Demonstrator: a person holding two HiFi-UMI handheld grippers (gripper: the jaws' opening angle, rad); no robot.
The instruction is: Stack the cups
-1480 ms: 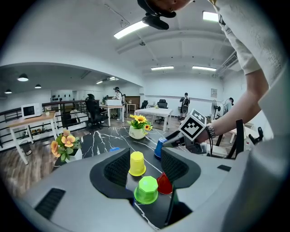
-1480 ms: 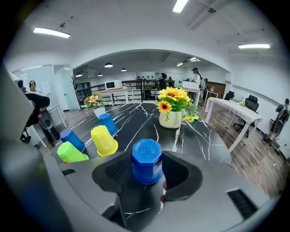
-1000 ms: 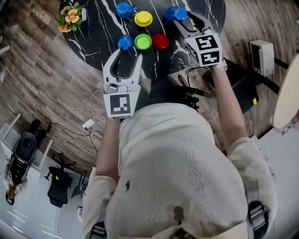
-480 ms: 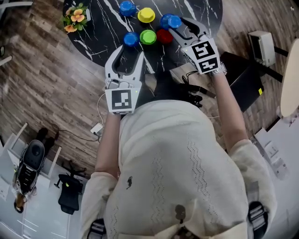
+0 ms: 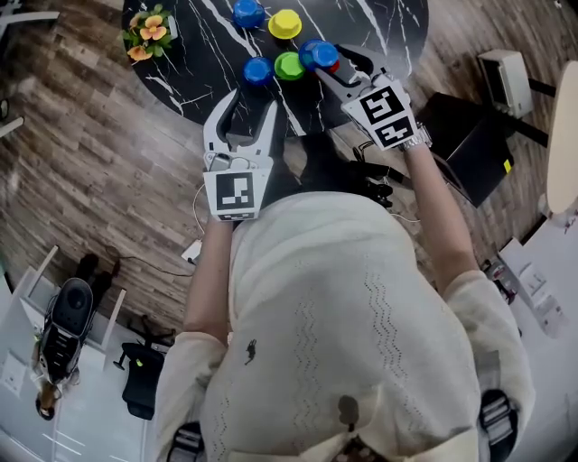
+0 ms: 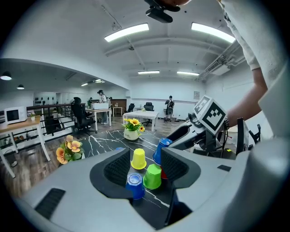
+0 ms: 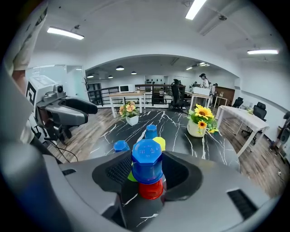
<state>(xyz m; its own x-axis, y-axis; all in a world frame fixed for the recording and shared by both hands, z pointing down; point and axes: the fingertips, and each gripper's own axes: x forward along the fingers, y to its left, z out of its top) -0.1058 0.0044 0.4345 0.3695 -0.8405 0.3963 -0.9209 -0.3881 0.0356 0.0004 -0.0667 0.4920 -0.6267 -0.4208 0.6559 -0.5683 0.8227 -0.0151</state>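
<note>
Black marble-patterned round table [image 5: 208,54] on a wood floor; both gripper views show open office behind it. At the table's left edge stands a small pot of orange flowers [image 5: 144,36].

Over the near edge hovers our left gripper [image 5: 249,99], jaws wide apart, nothing between the pads. Just beyond its tips stands an upturned small blue plastic cup [image 5: 258,70], with an upturned green plastic cup [image 5: 289,65] to its right. Farther off are a yellow plastic cup [image 5: 285,23] and a second free blue cup [image 5: 247,13].

Change: a second ago our right gripper [image 5: 329,61] held the carried blue plastic cup [image 7: 147,165] out at the table's right, well apart from the red plastic cup [image 7: 150,190]. It has since swung left. The carried cup, upturned and clamped by its sides, now sits over the red one. We judge the first stack is nearly made, with lowering and release still to come.

Views: the head view gives only a sliver of red. The right gripper view shows red clear below the blue rim, so the cup is not fully seated. In the left gripper view the carried cup appears tilted. That view also catches a sunflower pot [image 6: 131,130], which the head view misses.
</note>
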